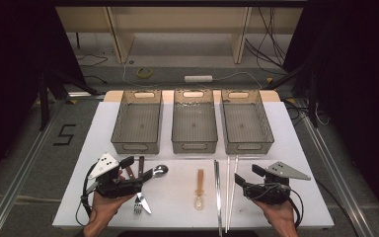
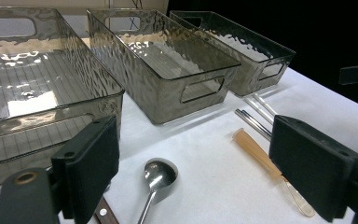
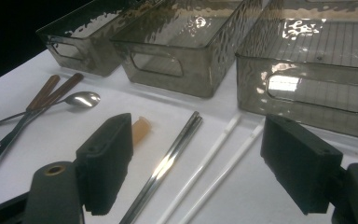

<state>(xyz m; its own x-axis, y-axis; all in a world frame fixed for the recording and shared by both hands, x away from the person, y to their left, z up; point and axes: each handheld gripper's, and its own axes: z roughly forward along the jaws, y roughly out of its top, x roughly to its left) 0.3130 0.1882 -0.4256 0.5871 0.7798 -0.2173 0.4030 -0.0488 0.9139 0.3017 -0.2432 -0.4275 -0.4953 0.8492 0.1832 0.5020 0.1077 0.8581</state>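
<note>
Behind the cutlery, three clear bins (image 1: 194, 123), nothing inside; both grippers' fingers (image 2: 91, 163) released, holding nothing.

Left gripper (image 1: 140, 173) jaws wide, nothing between; right gripper (image 1: 244, 177) likewise; both apparently hovering low, pointing forward.

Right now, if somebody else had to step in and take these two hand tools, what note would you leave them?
Left gripper: jaws open, nothing held, above the metal spoon, fork and knife.
Right gripper: jaws open, nothing held, beside the white chopsticks and metal chopsticks.
The amber spoon lies on the table between them.
Done: nothing; all three bins look empty.
Left: probably sorting every utensil into the bins.
</note>
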